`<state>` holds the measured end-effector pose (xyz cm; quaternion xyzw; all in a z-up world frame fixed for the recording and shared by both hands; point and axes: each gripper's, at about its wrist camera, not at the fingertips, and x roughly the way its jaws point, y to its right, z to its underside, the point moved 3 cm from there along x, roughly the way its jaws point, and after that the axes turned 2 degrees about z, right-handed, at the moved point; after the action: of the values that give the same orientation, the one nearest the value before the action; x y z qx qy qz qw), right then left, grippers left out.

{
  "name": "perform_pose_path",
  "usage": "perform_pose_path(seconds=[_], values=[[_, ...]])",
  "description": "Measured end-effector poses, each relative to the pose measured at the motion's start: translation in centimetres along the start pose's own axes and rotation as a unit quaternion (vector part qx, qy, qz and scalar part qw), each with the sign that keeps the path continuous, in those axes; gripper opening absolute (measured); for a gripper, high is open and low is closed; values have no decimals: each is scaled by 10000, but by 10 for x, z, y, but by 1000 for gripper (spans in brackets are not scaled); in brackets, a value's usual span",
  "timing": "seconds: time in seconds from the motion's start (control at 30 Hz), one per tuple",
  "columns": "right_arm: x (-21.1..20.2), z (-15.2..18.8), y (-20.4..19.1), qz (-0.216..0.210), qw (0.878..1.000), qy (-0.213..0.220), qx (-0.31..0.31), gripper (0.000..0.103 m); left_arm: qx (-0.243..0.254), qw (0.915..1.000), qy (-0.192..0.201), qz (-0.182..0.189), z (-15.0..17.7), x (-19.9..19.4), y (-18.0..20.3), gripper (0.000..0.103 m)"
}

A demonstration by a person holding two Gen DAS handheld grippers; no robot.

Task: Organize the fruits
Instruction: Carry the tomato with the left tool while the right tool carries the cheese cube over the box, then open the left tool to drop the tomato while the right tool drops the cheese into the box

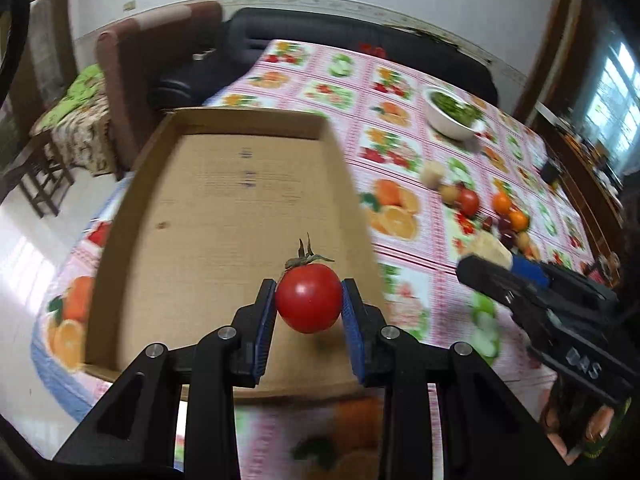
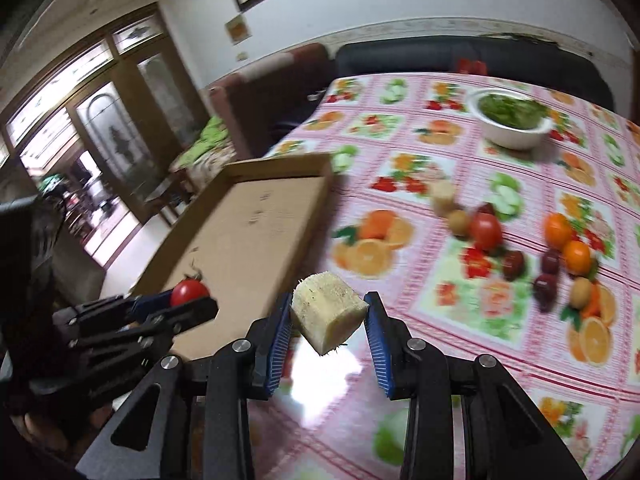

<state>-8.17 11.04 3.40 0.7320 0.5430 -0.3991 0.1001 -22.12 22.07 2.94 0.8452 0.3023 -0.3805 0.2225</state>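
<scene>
My left gripper [image 1: 308, 300] is shut on a red tomato [image 1: 308, 298] with a green stem and holds it above the near right part of a shallow cardboard tray [image 1: 224, 200]. My right gripper [image 2: 328, 316] is shut on a pale yellow cut chunk [image 2: 326, 312] and holds it above the tablecloth, just right of the tray [image 2: 256, 216]. In the left wrist view the right gripper [image 1: 500, 268] shows at the right with the chunk [image 1: 490, 246]. In the right wrist view the left gripper [image 2: 192, 304] shows at the left with the tomato [image 2: 188, 293].
Loose fruit lies on the fruit-print tablecloth [image 2: 460, 304]: a tomato [image 2: 485, 230], oranges [image 2: 558, 230], dark plums [image 2: 544, 286], kiwis [image 2: 458, 220] and another pale chunk [image 2: 443, 196]. A white bowl of greens [image 2: 512, 120] stands at the back. Sofas line the far table edge.
</scene>
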Motion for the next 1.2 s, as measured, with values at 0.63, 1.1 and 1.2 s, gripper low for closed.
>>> perform_pose_path(seconds=[0.63, 1.1, 1.2], values=[[101, 11, -95, -801, 9856, -1153, -946, 37, -459, 9959, -554, -552, 16, 37, -66, 30], [106, 10, -94, -663, 9842, -1275, -1038, 41, -326, 9963, -520, -608, 19, 25, -63, 43], [98, 9, -92, -637, 9860, -1181, -993, 48, -318, 9968, -455, -580, 18, 19, -61, 44]])
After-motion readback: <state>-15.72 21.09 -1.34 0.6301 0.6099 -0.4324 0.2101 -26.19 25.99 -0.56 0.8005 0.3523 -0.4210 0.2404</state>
